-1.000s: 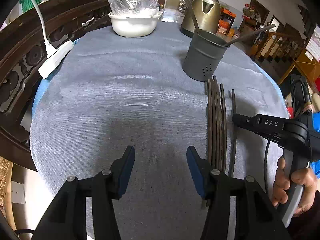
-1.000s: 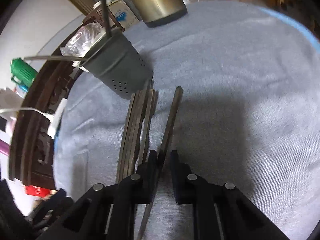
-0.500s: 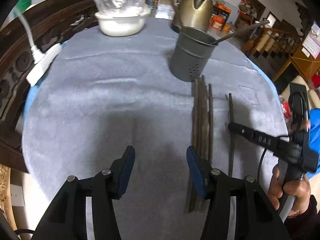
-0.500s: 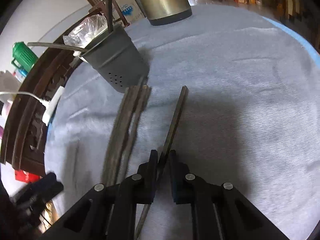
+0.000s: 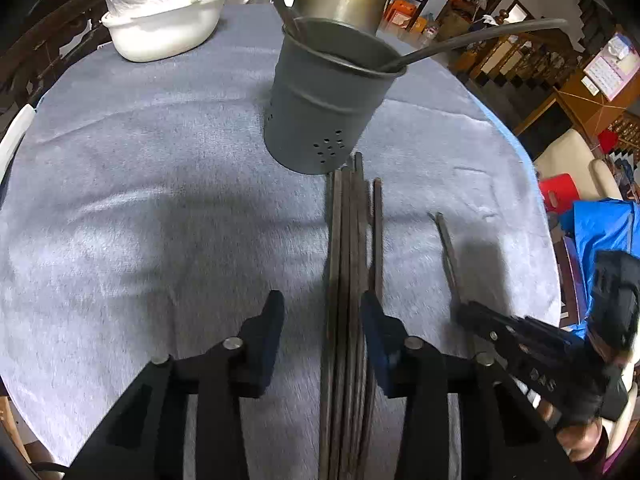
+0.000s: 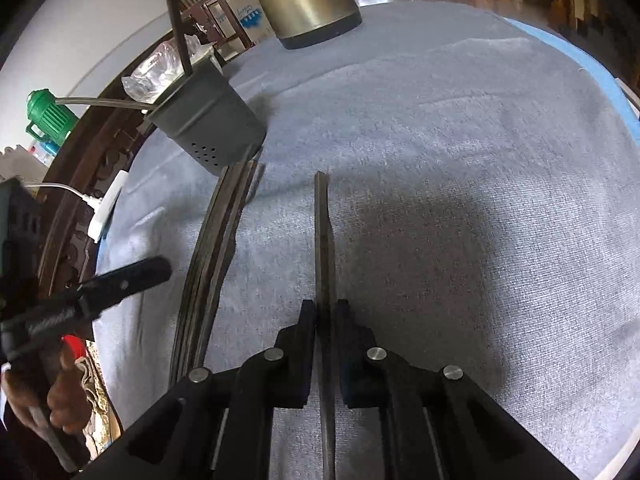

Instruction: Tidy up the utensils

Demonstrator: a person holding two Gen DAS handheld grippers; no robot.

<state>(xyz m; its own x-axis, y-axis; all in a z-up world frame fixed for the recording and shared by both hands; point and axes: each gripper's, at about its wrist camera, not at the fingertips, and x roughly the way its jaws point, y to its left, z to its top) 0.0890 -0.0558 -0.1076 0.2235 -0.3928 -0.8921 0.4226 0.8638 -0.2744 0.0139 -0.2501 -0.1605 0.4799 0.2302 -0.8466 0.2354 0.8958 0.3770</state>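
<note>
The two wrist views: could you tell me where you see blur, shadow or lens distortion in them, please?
Left wrist view: the right gripper and the hand behind it are smeared by motion blur; a soft shadow lies on the grey cloth. Right wrist view: the left gripper is blurred, the chopstick bundle bows from fisheye distortion, and a broad shadow falls beside the single chopstick.

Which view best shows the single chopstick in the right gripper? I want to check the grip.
The right wrist view: the single chopstick runs between the closed right gripper. The left wrist view shows only its far end beyond that gripper.
</note>
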